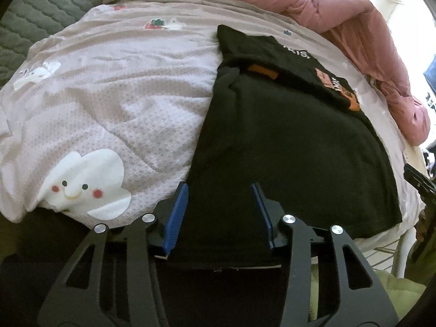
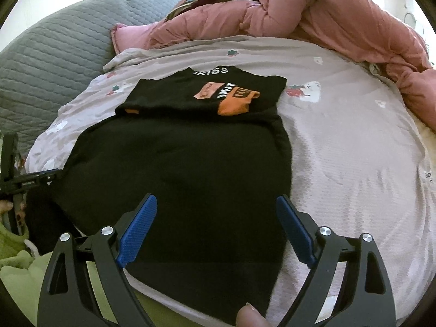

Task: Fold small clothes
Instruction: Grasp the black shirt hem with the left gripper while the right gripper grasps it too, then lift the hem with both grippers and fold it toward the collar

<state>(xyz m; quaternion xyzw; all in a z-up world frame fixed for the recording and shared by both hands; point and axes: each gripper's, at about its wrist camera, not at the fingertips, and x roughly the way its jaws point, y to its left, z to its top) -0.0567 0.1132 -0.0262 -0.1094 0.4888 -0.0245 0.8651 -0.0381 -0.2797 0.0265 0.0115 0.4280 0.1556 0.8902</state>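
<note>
Nearest, the left hand-held gripper (image 1: pixel 219 189) sits low over the near hem of a black top (image 1: pixel 272 141), its blue pads (image 1: pixel 178 212) part-way apart with the dark cloth lying between them; whether they already pinch the fabric cannot be told. The right hand-held gripper (image 2: pixel 216 201) hovers over the same hem at the other side, its jaws spread wide and holding nothing. A fingertip (image 2: pixel 249 317) shows at the bottom edge of the right view.

The black top lies lengthwise on a pale printed quilt (image 1: pixel 114 90) covering a bed, its far end already doubled over so that orange patches (image 2: pixel 237 103) and white lettering (image 2: pixel 211 70) face up. Beyond lies a bunched pink duvet (image 2: pixel 327 19).

The step in hand looks like taking hold of the near hem. The next move probably calls for both grippers to close on the hem corners, then lift and carry it evenly toward the far end.
</note>
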